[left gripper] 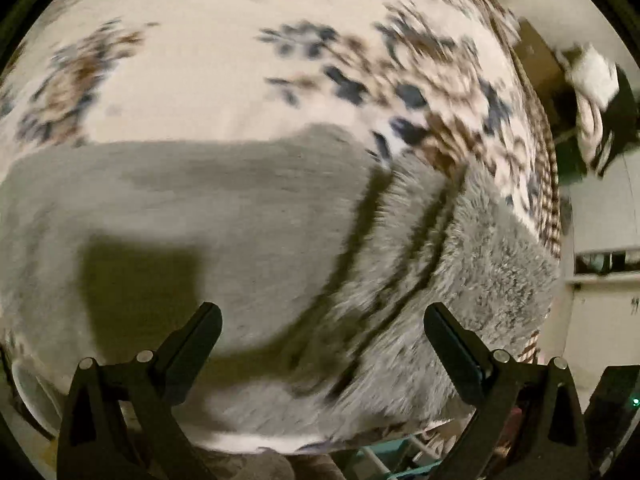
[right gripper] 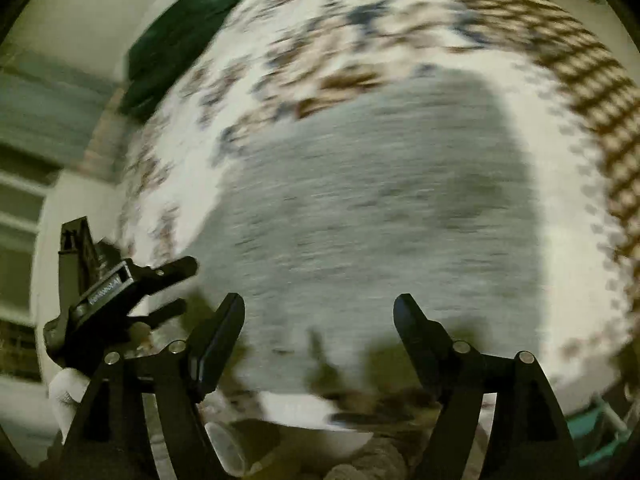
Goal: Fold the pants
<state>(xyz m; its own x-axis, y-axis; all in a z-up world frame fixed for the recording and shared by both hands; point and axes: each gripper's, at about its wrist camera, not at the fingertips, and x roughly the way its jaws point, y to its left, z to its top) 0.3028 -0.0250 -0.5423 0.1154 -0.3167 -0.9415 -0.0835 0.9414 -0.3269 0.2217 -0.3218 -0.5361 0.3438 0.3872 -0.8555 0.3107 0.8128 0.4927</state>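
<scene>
Fuzzy grey pants (left gripper: 240, 216) lie spread on a patterned cream bedcover (left gripper: 192, 64), with folds and a furry part at the right (left gripper: 460, 248). My left gripper (left gripper: 322, 316) is open and empty, hovering just above the pants. In the right wrist view the same grey pants (right gripper: 360, 216) fill the middle, blurred by motion. My right gripper (right gripper: 320, 308) is open and empty above their near edge. The left gripper also shows in the right wrist view (right gripper: 182, 288), open, at the pants' left edge, held by a white-gloved hand (right gripper: 66, 392).
The bedcover has a brown woven border (right gripper: 592, 92) at the right. A dark green object (right gripper: 180, 36) lies at the bed's far left corner. White wall and furniture (left gripper: 600, 304) stand beyond the bed's edge.
</scene>
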